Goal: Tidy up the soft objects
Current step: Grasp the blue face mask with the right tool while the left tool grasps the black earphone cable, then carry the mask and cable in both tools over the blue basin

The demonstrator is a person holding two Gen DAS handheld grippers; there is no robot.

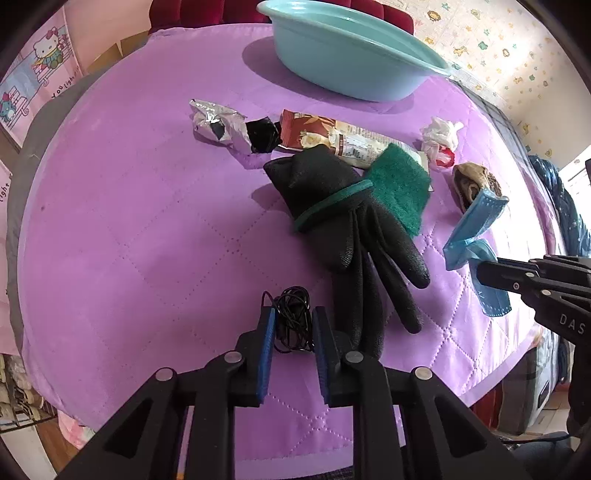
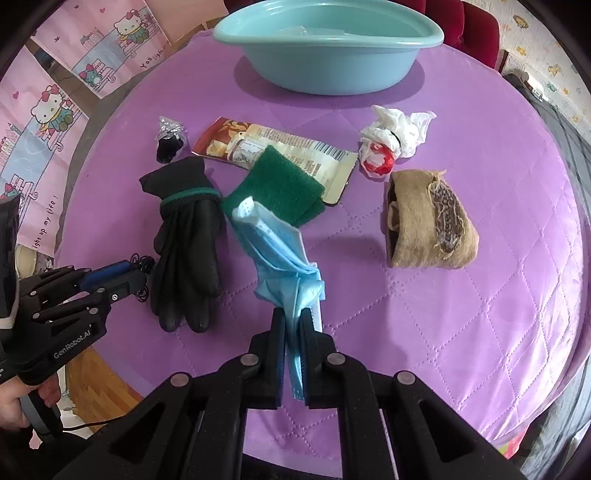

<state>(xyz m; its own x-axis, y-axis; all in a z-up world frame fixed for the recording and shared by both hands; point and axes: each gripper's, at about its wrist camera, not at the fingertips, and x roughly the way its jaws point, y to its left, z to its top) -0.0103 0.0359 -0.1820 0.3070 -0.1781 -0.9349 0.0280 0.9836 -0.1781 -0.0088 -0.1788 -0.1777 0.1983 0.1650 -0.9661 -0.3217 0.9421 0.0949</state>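
My right gripper (image 2: 293,321) is shut on a crumpled blue face mask (image 2: 275,247) and holds it above the purple cloth; it also shows in the left wrist view (image 1: 472,229). My left gripper (image 1: 293,321) is open, its jaws on either side of a tangle of black earphone wire (image 1: 293,310). Black gloves (image 1: 347,221) lie just right of it, also seen in the right wrist view (image 2: 188,240). A green scouring pad (image 2: 275,184), a brown felt piece (image 2: 424,221) and a crumpled white bag (image 2: 395,136) lie beyond. A teal basin (image 2: 328,48) stands at the back.
A snack wrapper (image 2: 277,147) lies under the green pad, and a foil wrapper (image 1: 221,123) with a black scrap (image 1: 262,134) lies to its left. The purple quilted table (image 1: 147,240) drops off at the front and sides. A red chair (image 2: 476,26) stands behind the basin.
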